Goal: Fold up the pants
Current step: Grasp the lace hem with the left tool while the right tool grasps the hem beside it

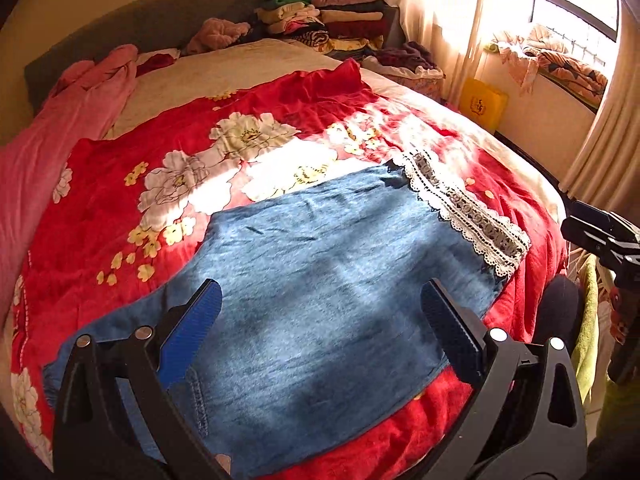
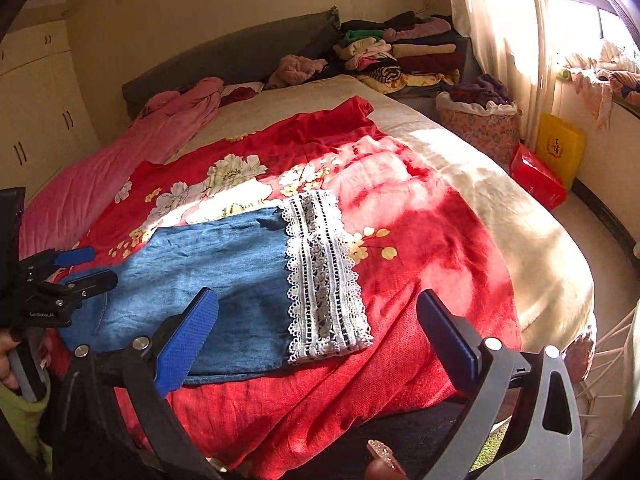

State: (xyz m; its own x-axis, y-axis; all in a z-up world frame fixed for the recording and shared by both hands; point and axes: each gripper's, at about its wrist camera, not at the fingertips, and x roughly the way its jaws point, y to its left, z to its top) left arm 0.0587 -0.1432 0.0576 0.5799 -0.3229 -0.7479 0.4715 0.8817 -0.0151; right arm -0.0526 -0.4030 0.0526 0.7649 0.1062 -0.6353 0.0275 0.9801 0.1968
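while both tools hovered over the bed, the blue denim pants (image 1: 320, 264) lay flat on the red floral blanket (image 1: 168, 160), near the front edge, apparently already doubled leg over leg, though the layering could not be confirmed. lace-trimmed cuffs (image 2: 324, 276) pointed to the person's right; the waist end lay to the left.

left gripper (image 1: 320, 320): jaws spread wide, holding nothing, poised above the middle of the denim, not seen touching it.

right gripper (image 2: 316, 328): jaws likewise wide and empty, hanging over the near edge of the pants beside the lace cuffs.

background items: pile of folded clothes (image 1: 324, 16) at the headboard, pink garment (image 1: 92, 84) along the far left of the bed, fabric laundry basket (image 2: 476, 124) by the curtain. none touched the pants.

judged step: taking hold of one end for the crosswise fold.

handling note: each claw ought to pinch every layer at a corner of the same end, cuff or waist, then lift just clear and carry that end across in step, so the edges meet square. the lace looked open-worked and likely to snag; gripping the denim just beside it seemed safer.
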